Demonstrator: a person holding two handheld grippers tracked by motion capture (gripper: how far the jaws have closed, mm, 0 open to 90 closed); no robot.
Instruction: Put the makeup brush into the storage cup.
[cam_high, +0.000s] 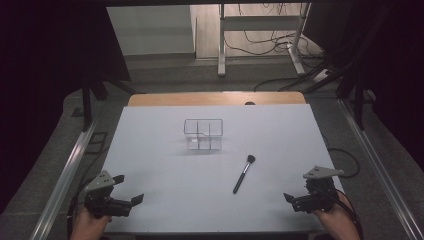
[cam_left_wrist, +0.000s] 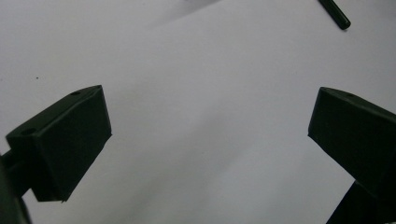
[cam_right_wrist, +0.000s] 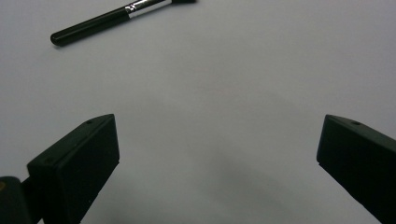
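On the white table (cam_high: 150, 165) nothing is picked up yet: the clear organizer (cam_high: 202, 134) stands mid-table, the brush (cam_high: 243, 173) lies just beside it toward the right gripper (cam_high: 300, 200), which, like the left gripper (cam_high: 127, 189), rests wide open and empty, so next is probably reaching for the brush handle.

From the high view I get a dim room with black surroundings on both sides; the brightest patch is the floor beyond the far edge of the bench (cam_high: 165, 165), whose white top reads flat grey-blue. The clear organizer (cam_high: 202, 134) and the brush (cam_high: 243, 174) cast only faint, soft shadows. In both gripper views the jaws are dark, slightly soft silhouettes, and broad vague shadows lie on the surface between them.
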